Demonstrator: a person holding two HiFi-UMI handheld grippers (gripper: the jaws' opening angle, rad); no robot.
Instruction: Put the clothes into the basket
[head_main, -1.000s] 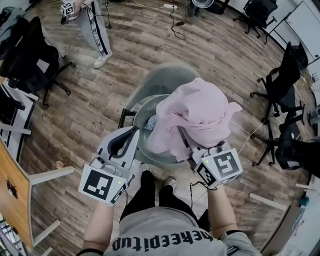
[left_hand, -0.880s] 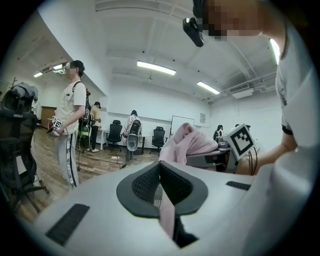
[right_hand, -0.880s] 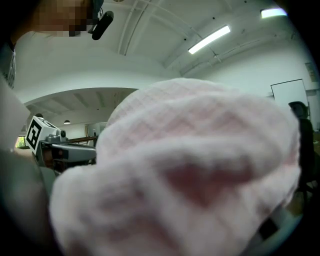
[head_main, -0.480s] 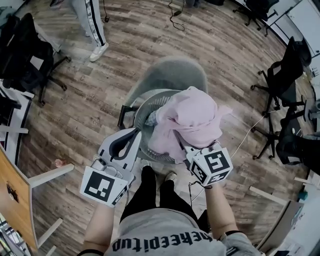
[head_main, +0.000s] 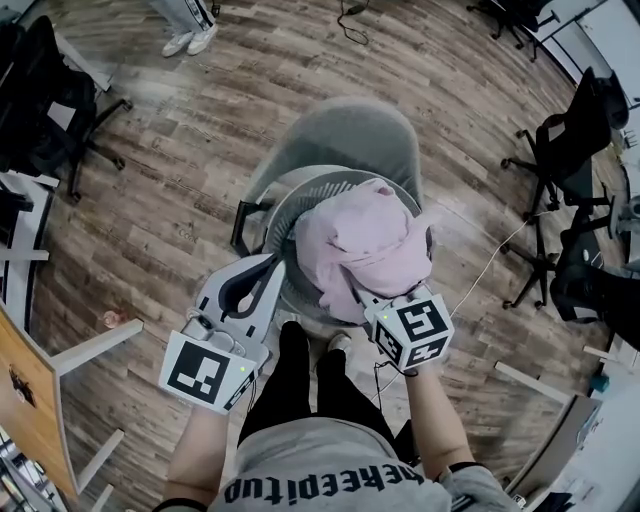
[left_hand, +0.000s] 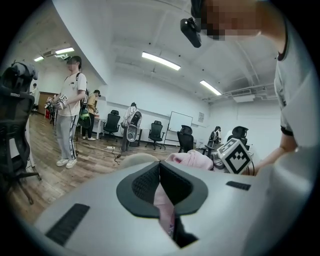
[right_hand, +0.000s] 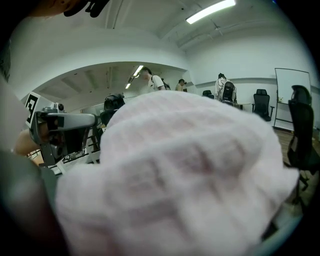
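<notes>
From the head view you can see the whole round grey basket (head_main: 285, 228). It sits on the seat of a grey chair (head_main: 340, 135), on the wood floor (head_main: 160, 200). The two gripper views do not show the basket well.

The right gripper view shows almost only pink clothes (right_hand: 180, 175), so close that they look blurry. They hide the jaws there. In the head view the right hand-held gripper (head_main: 366, 298) has its front end under the pink clothes (head_main: 365, 240). Its jaws are wide apart and hold a thick bunch of the cloth.

The left gripper view shows the left hand-held gripper (left_hand: 160, 164) with its tips pressed together and nothing between them (a bit of pink shows through the gap further back). In the head view it (head_main: 270, 262) is just beside the basket's rim.

The clothes are soft, fluffy and pale pink. They make a big lump that fills the basket's top and sticks up over its rim.

Black office chairs (head_main: 565, 150) stand well apart on the right. A person (left_hand: 67, 115) stands far off, and a whiteboard (left_hand: 179, 121) is at the back. Nothing blocks the basket's mouth except the clothes.
</notes>
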